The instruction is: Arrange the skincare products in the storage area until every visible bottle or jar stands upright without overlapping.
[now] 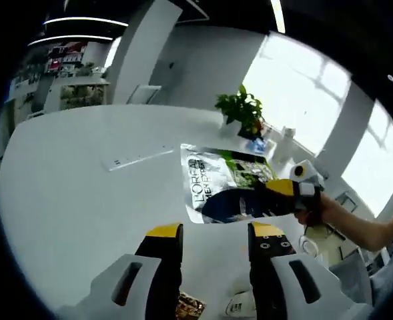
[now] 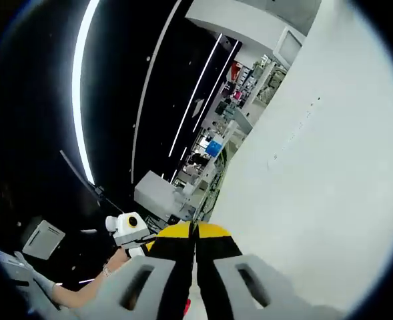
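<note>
Pouch (image 1: 219,180) pinched in right claw (image 1: 253,200); left claw (image 1: 215,241) agape (empty).

White table (image 1: 83,200), power strip (image 1: 137,159) lying on it, potted plant (image 1: 241,110) near window (image 1: 303,93)

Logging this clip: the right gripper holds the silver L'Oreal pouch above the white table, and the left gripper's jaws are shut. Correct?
Not quite. In the left gripper view the left gripper has its jaws apart, open. The right gripper does hold the pouch above the table.
</note>
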{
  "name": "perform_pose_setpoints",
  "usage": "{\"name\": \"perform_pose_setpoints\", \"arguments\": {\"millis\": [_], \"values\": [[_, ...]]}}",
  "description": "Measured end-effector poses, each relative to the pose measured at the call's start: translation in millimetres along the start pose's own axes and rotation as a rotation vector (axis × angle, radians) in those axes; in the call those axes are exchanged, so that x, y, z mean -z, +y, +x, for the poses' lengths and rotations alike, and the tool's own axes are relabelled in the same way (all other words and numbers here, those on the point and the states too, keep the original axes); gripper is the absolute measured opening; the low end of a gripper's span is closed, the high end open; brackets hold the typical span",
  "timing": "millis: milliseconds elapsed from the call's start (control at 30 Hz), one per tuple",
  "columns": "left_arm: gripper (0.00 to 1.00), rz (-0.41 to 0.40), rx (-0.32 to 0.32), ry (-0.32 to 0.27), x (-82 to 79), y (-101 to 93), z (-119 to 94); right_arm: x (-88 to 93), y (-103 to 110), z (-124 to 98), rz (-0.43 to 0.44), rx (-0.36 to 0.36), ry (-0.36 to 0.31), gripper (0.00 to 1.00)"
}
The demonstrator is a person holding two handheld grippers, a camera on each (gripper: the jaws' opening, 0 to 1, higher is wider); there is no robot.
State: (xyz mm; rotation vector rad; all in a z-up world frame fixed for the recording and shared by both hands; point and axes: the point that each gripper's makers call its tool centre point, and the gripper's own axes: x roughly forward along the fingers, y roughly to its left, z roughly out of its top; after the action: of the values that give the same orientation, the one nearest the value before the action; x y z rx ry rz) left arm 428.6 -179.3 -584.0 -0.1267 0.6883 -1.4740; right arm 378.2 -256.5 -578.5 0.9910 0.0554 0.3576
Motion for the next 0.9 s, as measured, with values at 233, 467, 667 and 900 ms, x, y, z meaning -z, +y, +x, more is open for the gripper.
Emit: {"name": "perform_pose_setpoints", "arguments": {"millis": [233,467,667,900], "values": [[0.36,-0.054,0.071,-0.073,-20.3,-10.6,0,-0.1,22,-1,-0.013,-0.081,0.0,0.01],[0.24,-0.105,0.099,-0.105,-28.4,-15.8,5,-2.4,33,-1,0.005,-0.137,-0.026,0.01],[0.13,-0.137,0.125,-0.146,-39.2,-23.6,4,-4.3,37,-5,0.048,-0.158,-0.055,0.01],[0.03,-0.21,0.193,-0.208,-52.2,-39.4,-6,-0.3,51,-8,0.048,-0.19,-0.064,0.01]]}}
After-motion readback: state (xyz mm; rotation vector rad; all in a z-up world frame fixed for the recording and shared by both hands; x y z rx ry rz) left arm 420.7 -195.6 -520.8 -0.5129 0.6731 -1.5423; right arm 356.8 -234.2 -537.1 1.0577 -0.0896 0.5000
